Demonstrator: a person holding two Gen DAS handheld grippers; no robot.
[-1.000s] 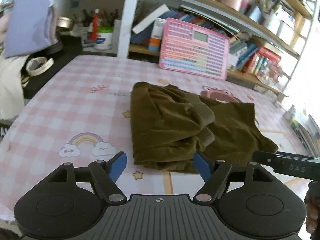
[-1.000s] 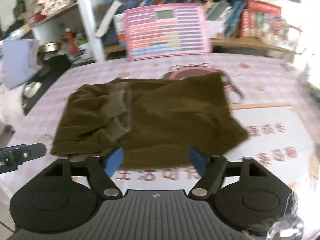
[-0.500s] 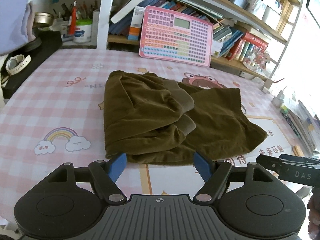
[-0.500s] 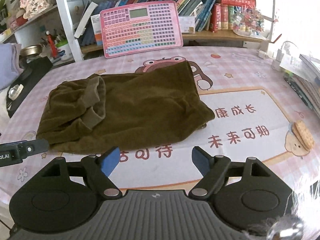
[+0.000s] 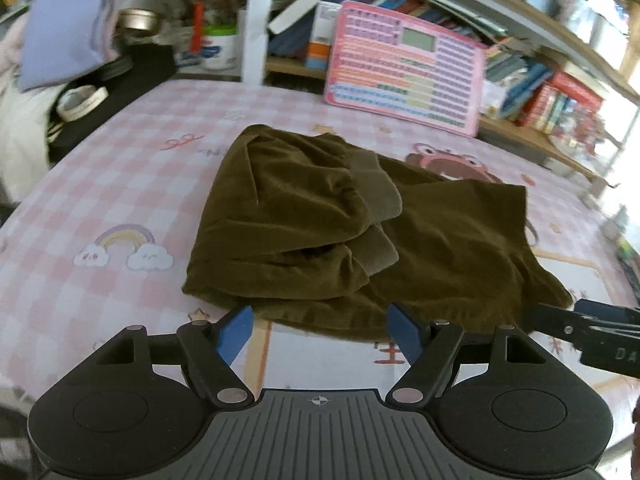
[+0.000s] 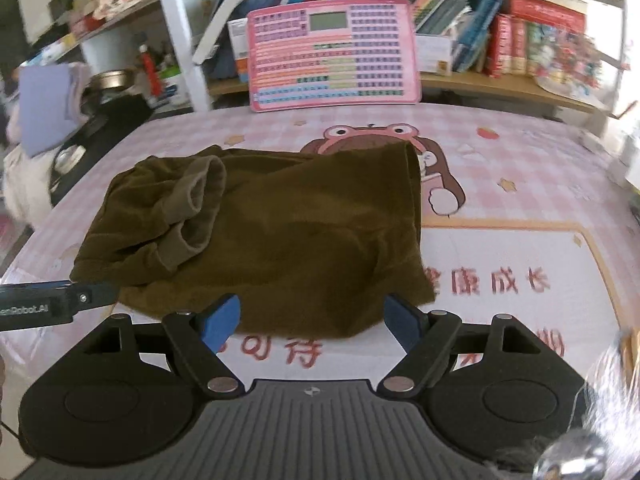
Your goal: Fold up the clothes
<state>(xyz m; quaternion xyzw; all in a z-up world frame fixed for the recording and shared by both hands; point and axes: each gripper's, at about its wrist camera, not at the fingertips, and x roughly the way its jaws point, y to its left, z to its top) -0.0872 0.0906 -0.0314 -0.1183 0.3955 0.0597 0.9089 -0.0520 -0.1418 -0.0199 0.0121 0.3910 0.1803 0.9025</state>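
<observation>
olive-brown velvety folded garment [image 5: 328,232] lies mid-desk on the pink checked cartoon-print desk cover [image 5: 120,200], ribbed cuffs tucked on top. left gripper [image 5: 320,330] hovers at its near edge, jaws wide apart, holding nothing. right gripper [image 6: 312,322] likewise, jaws spread wide, empty, just short of the hem.

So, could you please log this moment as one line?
left hand-held gripper: open, empty | right hand-held gripper: open, empty | brown garment: partly folded on table

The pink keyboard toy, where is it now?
The pink keyboard toy leans on the bookshelf behind the table, beyond the brown garment.
</observation>
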